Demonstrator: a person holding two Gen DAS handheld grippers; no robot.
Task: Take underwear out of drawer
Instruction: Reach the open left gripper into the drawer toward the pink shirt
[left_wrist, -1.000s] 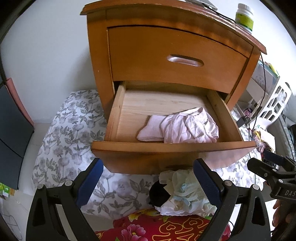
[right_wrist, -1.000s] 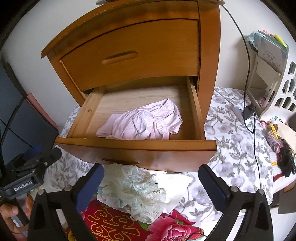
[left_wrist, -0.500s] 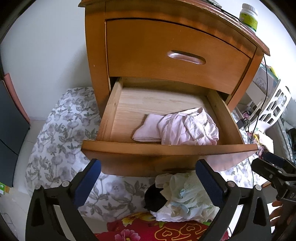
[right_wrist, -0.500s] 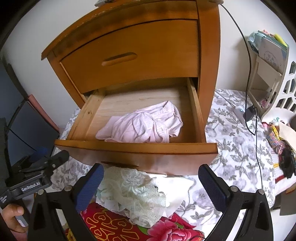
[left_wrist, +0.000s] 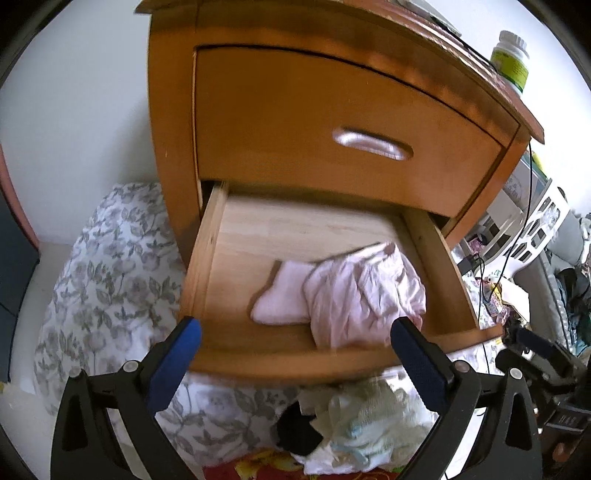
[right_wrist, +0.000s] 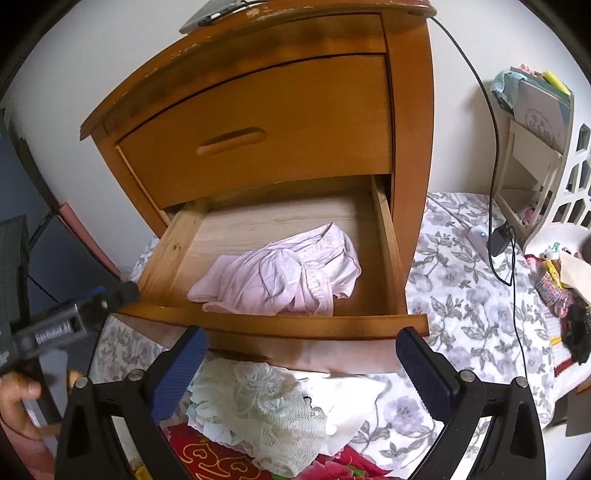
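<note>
A: The pink underwear (right_wrist: 280, 271) is lying crumpled in the open drawer (right_wrist: 258, 325), toward its 3 o'clock side.

B: Probably light and limp, bunching easily; both the left gripper (left_wrist: 295, 349) and right gripper (right_wrist: 301, 356) are gaping wide, carrying nothing. The raised central fold is offering the best hold.

- The underwear (right_wrist: 280, 273) lies in the open lower drawer (right_wrist: 384, 236), toward its front right.
- A closed drawer (right_wrist: 258, 136) sits above.
- A heap of garments (right_wrist: 255, 402) lies on the bed (right_wrist: 461, 306) below the drawer front.
- A bottle (left_wrist: 511, 59) stands on the nightstand (left_wrist: 170, 147).

Clearly a home bedroom: wooden nightstand (right_wrist: 280, 122) at centre frame, floral bedsheet (right_wrist: 461, 295) lower right, cluttered white shelf (right_wrist: 546, 147) at right edge.
</note>
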